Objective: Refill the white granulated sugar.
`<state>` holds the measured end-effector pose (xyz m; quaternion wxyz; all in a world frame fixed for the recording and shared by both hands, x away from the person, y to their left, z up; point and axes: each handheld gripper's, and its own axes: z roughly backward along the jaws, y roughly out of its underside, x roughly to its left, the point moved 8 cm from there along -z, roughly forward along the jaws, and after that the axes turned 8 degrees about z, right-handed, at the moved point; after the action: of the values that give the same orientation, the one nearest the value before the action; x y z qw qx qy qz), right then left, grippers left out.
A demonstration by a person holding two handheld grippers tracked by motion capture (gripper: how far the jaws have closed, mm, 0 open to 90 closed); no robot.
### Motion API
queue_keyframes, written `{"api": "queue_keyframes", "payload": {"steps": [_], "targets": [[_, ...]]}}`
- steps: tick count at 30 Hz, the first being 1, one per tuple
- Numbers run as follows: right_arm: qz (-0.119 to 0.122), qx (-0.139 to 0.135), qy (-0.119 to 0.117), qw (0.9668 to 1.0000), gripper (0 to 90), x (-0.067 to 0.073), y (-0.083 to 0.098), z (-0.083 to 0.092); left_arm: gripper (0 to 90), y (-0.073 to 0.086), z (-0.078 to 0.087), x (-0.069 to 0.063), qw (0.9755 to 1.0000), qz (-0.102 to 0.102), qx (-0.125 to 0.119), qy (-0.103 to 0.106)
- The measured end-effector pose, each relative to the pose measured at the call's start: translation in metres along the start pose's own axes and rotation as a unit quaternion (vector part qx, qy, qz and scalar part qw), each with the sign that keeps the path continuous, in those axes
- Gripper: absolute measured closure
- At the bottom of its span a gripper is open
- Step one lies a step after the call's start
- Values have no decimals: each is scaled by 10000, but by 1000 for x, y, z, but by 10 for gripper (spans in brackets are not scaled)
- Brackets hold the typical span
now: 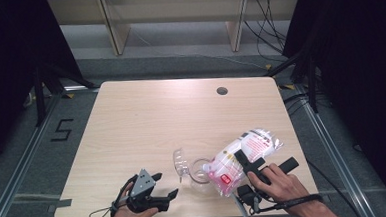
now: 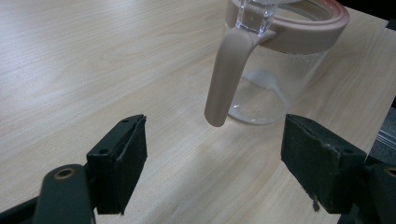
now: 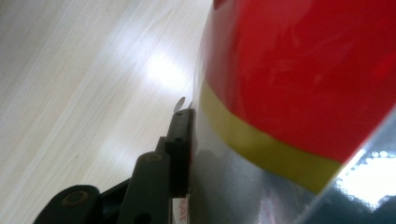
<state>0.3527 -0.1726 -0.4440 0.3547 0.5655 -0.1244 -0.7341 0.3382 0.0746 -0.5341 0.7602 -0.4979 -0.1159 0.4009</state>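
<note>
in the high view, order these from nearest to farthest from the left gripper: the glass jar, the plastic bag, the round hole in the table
1. glass jar, just to the right of the left gripper, near the front edge.
2. plastic bag, farther right, tilted over the jar in the right gripper.
3. round hole, far side of the table.

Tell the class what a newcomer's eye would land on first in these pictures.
The plastic bag with red print stands out, tilted over the clear jar near the table's front edge, clamped in the right tool. Beside it, the left tool rests open, facing the jar's pink handle.
</note>
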Motion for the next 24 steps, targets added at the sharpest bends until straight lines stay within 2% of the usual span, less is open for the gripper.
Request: {"api": "queue_keyframes", "payload": {"steps": [2, 3, 4, 11, 13, 14, 16, 17, 19, 24], "targets": [[30, 12, 3, 10000, 656, 0, 0, 0, 224, 1, 1, 0, 10000, -43, 37, 9], [19, 14, -6, 10000, 656, -1, 0, 0, 224, 0, 0, -1, 10000, 54, -12, 31], [9, 9, -17, 10000, 656, -1, 0, 0, 223, 0, 0, 0, 10000, 10, 14, 17], [24, 24, -7, 10000, 658, -2, 0, -1, 223, -1, 1, 0, 10000, 62, -27, -37], [38, 17, -16, 10000, 658, -2, 0, -1, 223, 0, 1, 0, 10000, -13, -13, 2], [36, 17, -12, 10000, 659, -2, -1, -1, 223, 0, 1, -1, 10000, 50, -19, -5], [57, 19, -5, 10000, 659, -3, -1, -1, 223, 0, 1, 0, 10000, 5, 8, -27], [56, 28, -22, 10000, 659, -3, -1, -1, 223, 0, 1, -1, 10000, 58, -8, -10], [67, 34, -17, 10000, 659, -3, -1, -1, 223, 0, 1, 0, 10000, -21, -8, 3], [135, 78, -16, 9999, 660, -3, 1, -1, 223, 0, 1, 0, 10000, 3, 12, -24]]}}
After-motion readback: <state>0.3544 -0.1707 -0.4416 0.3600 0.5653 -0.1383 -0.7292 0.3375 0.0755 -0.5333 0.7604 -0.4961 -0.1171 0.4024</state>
